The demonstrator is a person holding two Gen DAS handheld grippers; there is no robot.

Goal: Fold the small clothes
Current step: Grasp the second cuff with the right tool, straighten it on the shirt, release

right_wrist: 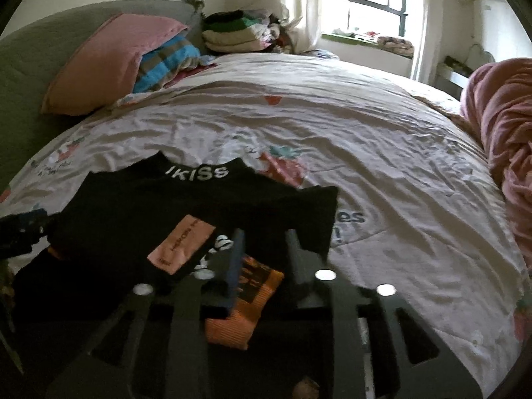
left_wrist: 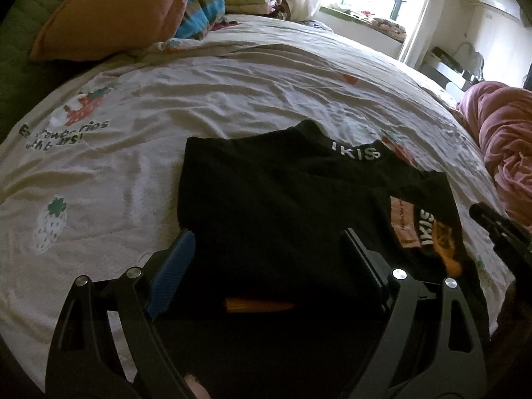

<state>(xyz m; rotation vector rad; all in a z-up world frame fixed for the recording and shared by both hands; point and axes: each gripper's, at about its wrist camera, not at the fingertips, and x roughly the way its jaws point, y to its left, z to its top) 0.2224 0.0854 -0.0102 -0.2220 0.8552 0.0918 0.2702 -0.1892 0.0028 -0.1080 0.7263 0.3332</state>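
A black garment (left_wrist: 276,199) with white "IKISS" lettering, a pink label and orange ribbed trim lies partly folded on the bed. It also shows in the right wrist view (right_wrist: 173,212). My left gripper (left_wrist: 266,249) is open, its jaws wide apart over the garment's near edge, holding nothing. My right gripper (right_wrist: 262,252) is open, its jaws astride the orange trim (right_wrist: 246,309) at the garment's near right part. The right gripper's tip shows in the left wrist view (left_wrist: 492,222) at the garment's right side.
A white bed sheet (left_wrist: 166,116) with strawberry prints covers the bed. A pink pillow (left_wrist: 113,10) and a striped blanket (left_wrist: 202,13) lie at the head. Folded clothes (right_wrist: 232,30) are stacked near the window. A pink quilt (right_wrist: 498,126) is bunched at the right.
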